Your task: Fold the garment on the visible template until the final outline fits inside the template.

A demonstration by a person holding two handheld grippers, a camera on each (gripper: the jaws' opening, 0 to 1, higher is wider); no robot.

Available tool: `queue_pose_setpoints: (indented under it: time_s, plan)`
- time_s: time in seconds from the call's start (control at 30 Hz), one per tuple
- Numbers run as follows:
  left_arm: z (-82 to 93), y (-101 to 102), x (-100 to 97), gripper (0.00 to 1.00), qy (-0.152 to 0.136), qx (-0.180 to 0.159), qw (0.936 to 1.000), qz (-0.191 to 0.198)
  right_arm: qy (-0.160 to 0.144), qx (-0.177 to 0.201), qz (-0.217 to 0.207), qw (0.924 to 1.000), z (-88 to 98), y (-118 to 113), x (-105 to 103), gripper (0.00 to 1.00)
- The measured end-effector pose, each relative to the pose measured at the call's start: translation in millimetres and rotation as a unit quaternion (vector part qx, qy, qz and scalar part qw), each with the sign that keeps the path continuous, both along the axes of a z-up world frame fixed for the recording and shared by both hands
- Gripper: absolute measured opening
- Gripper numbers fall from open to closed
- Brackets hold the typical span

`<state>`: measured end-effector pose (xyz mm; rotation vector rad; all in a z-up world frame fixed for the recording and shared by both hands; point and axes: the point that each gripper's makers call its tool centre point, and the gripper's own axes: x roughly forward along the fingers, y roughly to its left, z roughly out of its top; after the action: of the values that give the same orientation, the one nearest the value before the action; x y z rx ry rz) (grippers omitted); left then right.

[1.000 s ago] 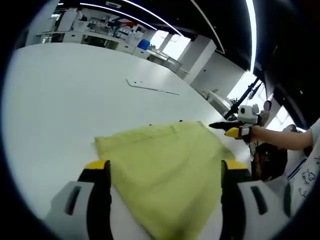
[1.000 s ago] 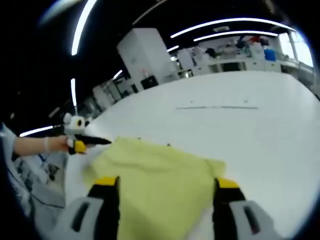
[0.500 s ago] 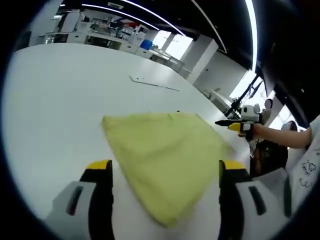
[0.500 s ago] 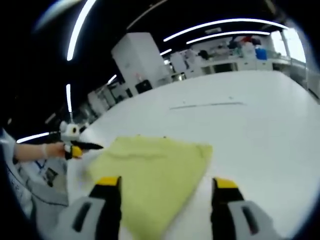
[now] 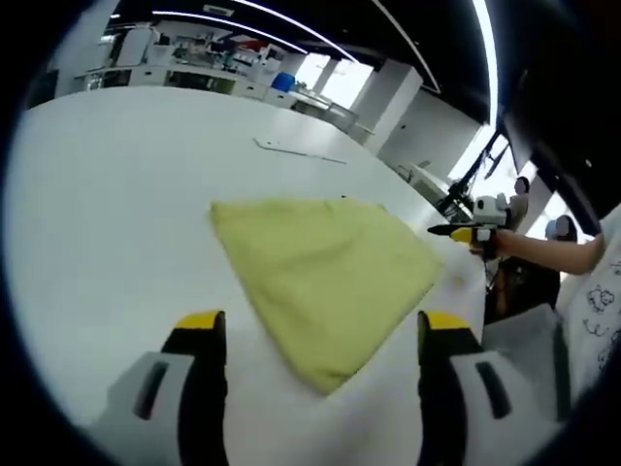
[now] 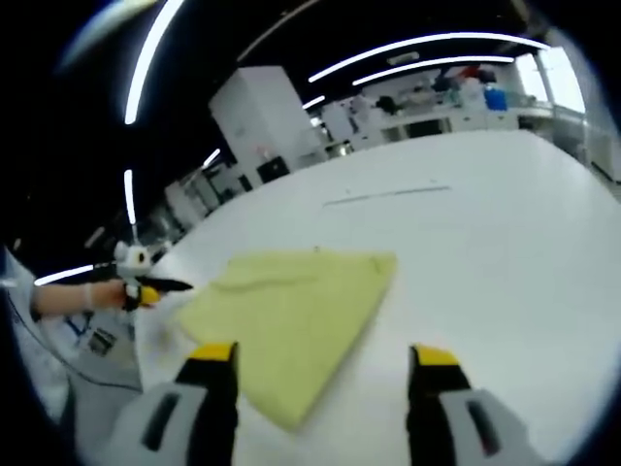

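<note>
Yellow-green cloth, the garment (image 5: 325, 277), lies folded flat on the white counter (image 5: 107, 194). It looks soft, light and limp, likely to sag and slide, so an edge or corner is the best place to pinch it. It sits just ahead of the left tool (image 5: 310, 340) and the right tool (image 6: 315, 364), touching neither. Both tools stand wide open and hold nothing. A thin pale strip (image 5: 296, 152) lies well beyond the garment.

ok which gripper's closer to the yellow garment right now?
Right, narrowly. The right gripper hovers open with a corner of the yellow garment close beside one jaw; the left gripper hovers open with a garment corner midway between its jaws.
</note>
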<state>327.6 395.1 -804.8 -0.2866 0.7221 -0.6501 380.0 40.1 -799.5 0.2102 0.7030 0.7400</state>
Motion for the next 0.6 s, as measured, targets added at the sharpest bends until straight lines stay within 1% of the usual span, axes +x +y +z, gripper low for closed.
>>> queue_pose_setpoints:
  time_s: [0.13, 0.17, 0.23, 0.37, 0.43, 0.5, 0.6]
  plan:
    - [-2.5, 3.3, -8.0, 0.75, 0.002, 0.001, 1.0, 0.002, 0.006, 0.001, 0.008, 0.9999, -1.0, -1.7, -6.0, 0.67]
    - [-3.7, 4.3, -10.6, 0.73, 0.003, 0.003, 1.0, 0.001, 0.007, -0.003, 0.012, 0.9999, -1.6, -2.3, -10.8, 0.66]
    - [-5.7, 5.2, -15.3, 0.71, 0.005, 0.004, 1.0, -0.002, 0.007, -0.007, 0.015, 0.9998, -2.2, -3.7, -12.4, 0.66]
    - [-8.1, 5.6, -22.6, 0.65, 0.011, -0.007, 0.9999, 0.002, 0.009, -0.005, 0.015, 0.9998, -2.7, -5.6, -18.1, 0.66]
    - [-9.3, 5.0, -25.6, 0.64, 0.011, -0.006, 0.9999, 0.003, 0.011, -0.006, 0.017, 0.9998, -4.5, -5.8, -20.2, 0.65]
    - [-10.7, 4.4, -29.1, 0.63, 0.01, -0.004, 0.9999, 0.003, 0.014, -0.008, 0.021, 0.9997, -7.5, -6.2, -23.4, 0.63]
    - [-13.4, 4.7, -33.4, 0.58, 0.012, -0.006, 0.9999, 0.005, 0.018, -0.015, 0.029, 0.9993, -9.7, -6.4, -32.6, 0.6]
